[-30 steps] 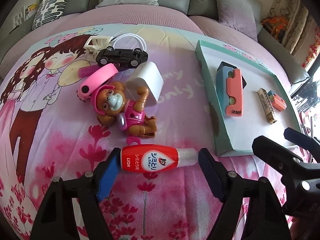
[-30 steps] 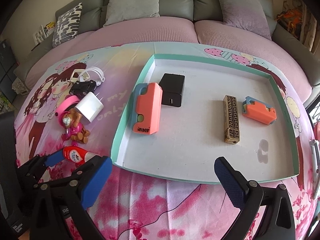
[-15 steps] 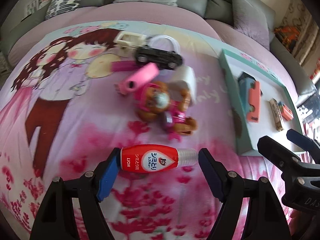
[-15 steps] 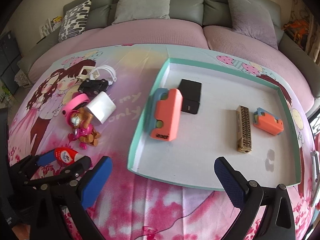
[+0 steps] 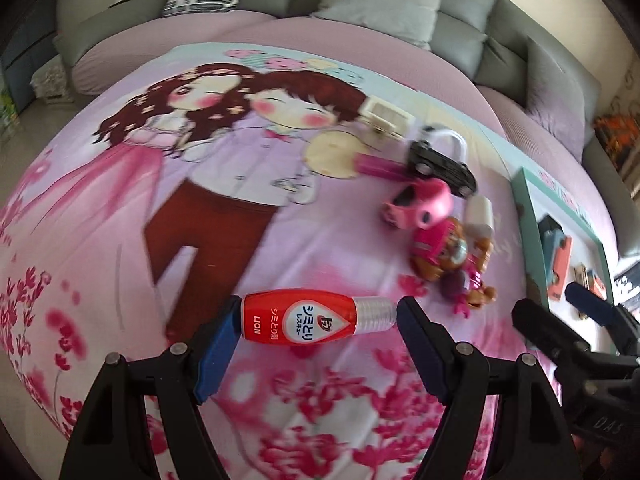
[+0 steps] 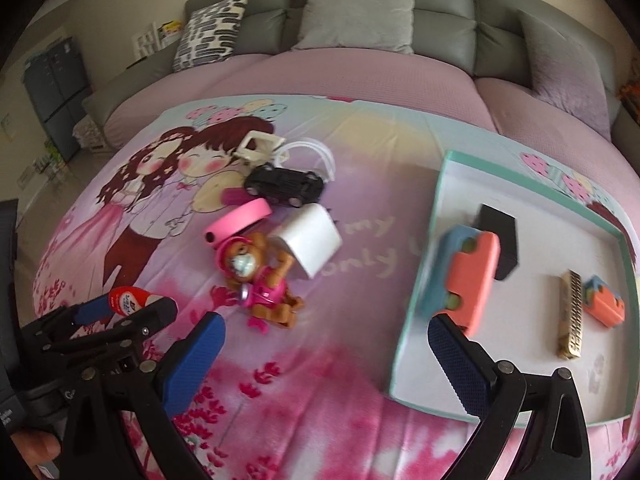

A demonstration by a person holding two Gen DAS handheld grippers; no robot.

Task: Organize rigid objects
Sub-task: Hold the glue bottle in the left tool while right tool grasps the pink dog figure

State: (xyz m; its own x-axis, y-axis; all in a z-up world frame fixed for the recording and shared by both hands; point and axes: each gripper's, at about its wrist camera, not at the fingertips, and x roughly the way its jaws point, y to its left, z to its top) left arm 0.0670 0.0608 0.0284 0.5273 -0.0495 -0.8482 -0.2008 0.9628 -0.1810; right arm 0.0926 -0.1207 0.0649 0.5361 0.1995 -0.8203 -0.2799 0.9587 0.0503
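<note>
My left gripper (image 5: 316, 320) is shut on a red bottle (image 5: 300, 320) with Japanese print, gripped end to end, clear cap toward the right pad. It hangs above the pink printed sheet. The right wrist view shows the same bottle (image 6: 128, 300) and left gripper (image 6: 120, 308) at lower left. My right gripper (image 6: 326, 344) stands open over the sheet with nothing between its fingers, between the toy pile and the teal tray (image 6: 532, 340). The tray holds a coral-and-blue block (image 6: 472, 276), a black box (image 6: 500, 236), a gold bar (image 6: 572, 316) and a small orange block (image 6: 604, 304).
A loose pile lies on the sheet: a toy dog (image 6: 256, 276), a white charger (image 6: 310, 240), a pink band (image 6: 240, 220), a black toy car (image 6: 284, 184) and a white frame (image 6: 260, 146). Grey sofa cushions (image 6: 360, 8) line the back.
Both grippers have swung to the left across the sheet, so the tray and toy pile slid right in both views. The red bottle stays gripped in the left gripper. The right jaws stay apart.
</note>
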